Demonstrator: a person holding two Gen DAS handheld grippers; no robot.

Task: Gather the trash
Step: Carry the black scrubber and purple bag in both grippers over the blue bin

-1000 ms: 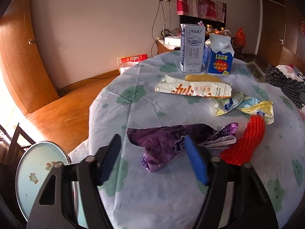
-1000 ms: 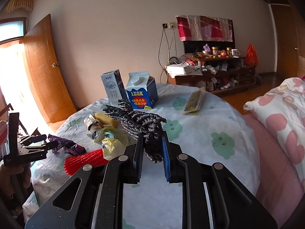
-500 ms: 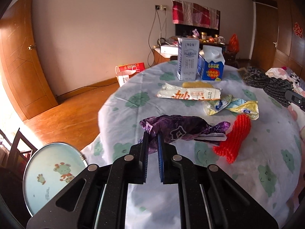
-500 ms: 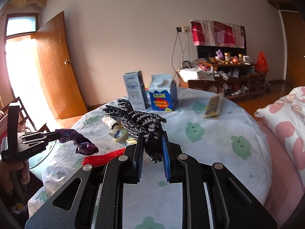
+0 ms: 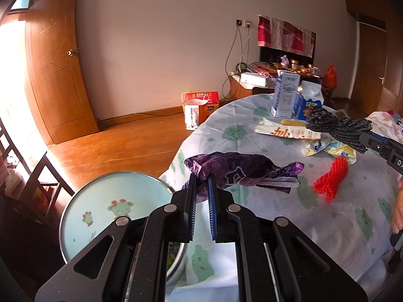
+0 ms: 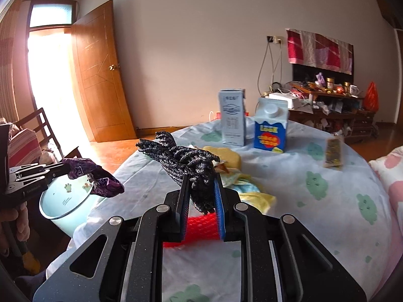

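My left gripper (image 5: 202, 179) is shut on a crumpled purple wrapper (image 5: 241, 173) and holds it in the air at the table's left edge, beside the pale blue trash bin (image 5: 110, 206). In the right wrist view the wrapper (image 6: 95, 178) hangs over the bin (image 6: 63, 206). My right gripper (image 6: 201, 178) is shut on a black foam net (image 6: 181, 158) and holds it above the table; the net also shows in the left wrist view (image 5: 337, 125). A red foam net (image 5: 332, 178) lies on the tablecloth.
On the round table (image 6: 327, 201) stand a tall white milk carton (image 6: 232, 117) and a blue gable carton (image 6: 270, 128). Yellow wrappers (image 5: 330, 146), a long white wrapper (image 5: 284, 130) and a small packet (image 6: 333, 153) lie there. A chair (image 6: 32, 136) stands left of the bin.
My left gripper closed on the purple wrapper, lifted it off the table and carried it left toward the bin. My right gripper moved left over the table with the black net.
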